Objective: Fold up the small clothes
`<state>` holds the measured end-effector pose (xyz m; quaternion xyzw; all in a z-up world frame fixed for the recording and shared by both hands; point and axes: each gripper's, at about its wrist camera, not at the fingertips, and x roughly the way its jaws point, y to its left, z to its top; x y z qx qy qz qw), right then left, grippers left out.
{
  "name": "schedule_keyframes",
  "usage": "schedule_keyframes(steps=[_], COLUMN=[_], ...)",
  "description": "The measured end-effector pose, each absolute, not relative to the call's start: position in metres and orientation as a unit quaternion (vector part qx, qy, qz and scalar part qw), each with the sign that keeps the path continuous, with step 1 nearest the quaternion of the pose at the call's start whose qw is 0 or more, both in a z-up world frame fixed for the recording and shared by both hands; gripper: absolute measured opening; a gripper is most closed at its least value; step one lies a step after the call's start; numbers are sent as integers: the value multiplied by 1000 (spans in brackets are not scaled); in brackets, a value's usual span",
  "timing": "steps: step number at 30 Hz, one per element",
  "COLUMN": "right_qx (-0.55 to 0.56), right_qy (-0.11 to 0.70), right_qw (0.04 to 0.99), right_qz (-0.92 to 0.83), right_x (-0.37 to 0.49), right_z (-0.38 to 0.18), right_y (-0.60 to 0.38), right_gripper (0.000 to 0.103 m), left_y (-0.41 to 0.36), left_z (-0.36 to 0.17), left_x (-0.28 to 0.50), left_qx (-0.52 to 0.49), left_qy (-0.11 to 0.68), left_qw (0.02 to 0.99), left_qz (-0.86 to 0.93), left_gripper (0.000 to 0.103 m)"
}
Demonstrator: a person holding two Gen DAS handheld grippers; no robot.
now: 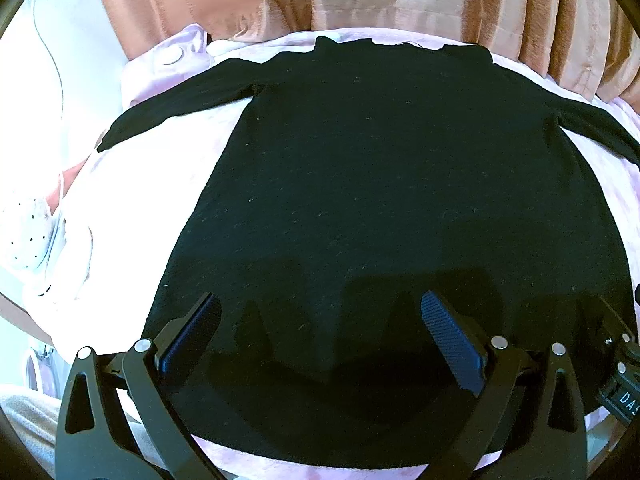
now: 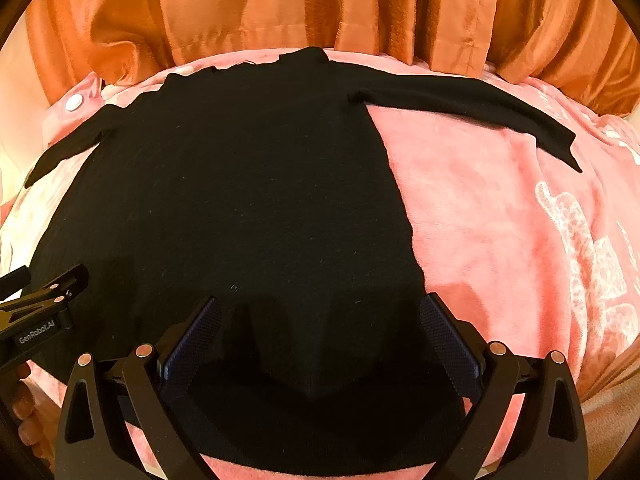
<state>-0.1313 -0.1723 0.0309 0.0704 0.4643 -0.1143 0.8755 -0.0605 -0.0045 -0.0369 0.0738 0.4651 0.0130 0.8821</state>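
Note:
A black long-sleeved top lies flat on a pink blanket, collar at the far end, both sleeves spread sideways. My left gripper hovers open over the hem's left half, nothing between its blue pads. In the right wrist view the same top fills the left and centre, its right sleeve stretched over the blanket. My right gripper is open above the hem's right corner, holding nothing. The left gripper's side shows at the left edge there.
Orange-brown curtains hang behind the blanket's far edge. A white snap button sits on the blanket's far left corner. White patterned fabric lies at the left. A hand shows at the lower left.

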Motion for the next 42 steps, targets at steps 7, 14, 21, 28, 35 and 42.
schedule_keyframes(steps=[7,14,21,28,35,42], right_qx=[78,86,116,241,366,327], right_qy=[465,465,458,445,475,454], right_qw=[874,873,876,843,728,778], right_qz=[-117,-119,-91,-184,-332,-285], right_x=[-129,-127,-114,-50,-37,13], right_z=[31,32,61,101,27,42], right_y=[-178,-183,-211,-398,-555,-541], right_gripper=[98,98,97,95,69,6], left_y=[-10,-20,-26,-13,-1,8], left_z=[-38,-38,5,97,66,57], left_x=[-58,-54,-37,33,71,80], left_qx=[76,78,64,31,12,0], left_qy=[466,467,437,340,367,379], left_qw=[881,881,897,938,930,925], left_qz=[10,5,-18,-51,-23,-30], left_gripper=[98,98,98,98,98,98])
